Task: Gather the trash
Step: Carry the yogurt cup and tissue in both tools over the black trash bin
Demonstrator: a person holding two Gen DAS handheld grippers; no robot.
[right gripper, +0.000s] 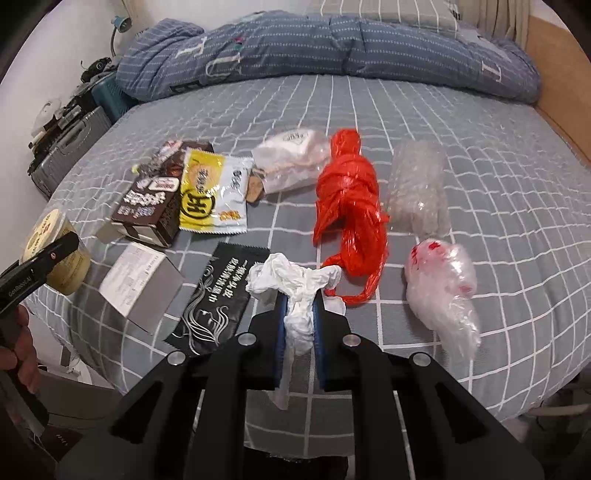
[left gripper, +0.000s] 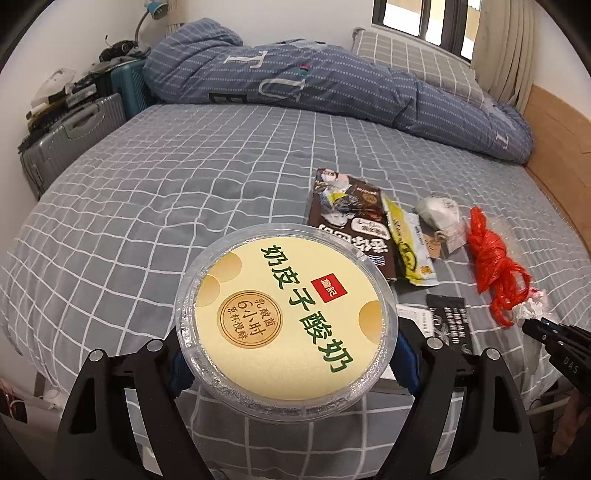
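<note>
White tissue (right gripper: 299,295) is pinched in the right gripper (right gripper: 300,306); left gripper (left gripper: 286,354) clamps the yogurt cup (left gripper: 286,321).

Soft, even daylight fills both views, coming from the bright, blown-out window (left gripper: 421,18) far beyond the fingers. Shadows on the grey checked bed sheet (left gripper: 184,184) are faint. The round clear plastic lid (left gripper: 286,321) between the left fingers shows small glints on its rim. Fisheye bending curves the bed's edges, and the corners go black. The crumpled clear plastic bag (right gripper: 443,291) right of the right fingers is slightly smeared.
</note>
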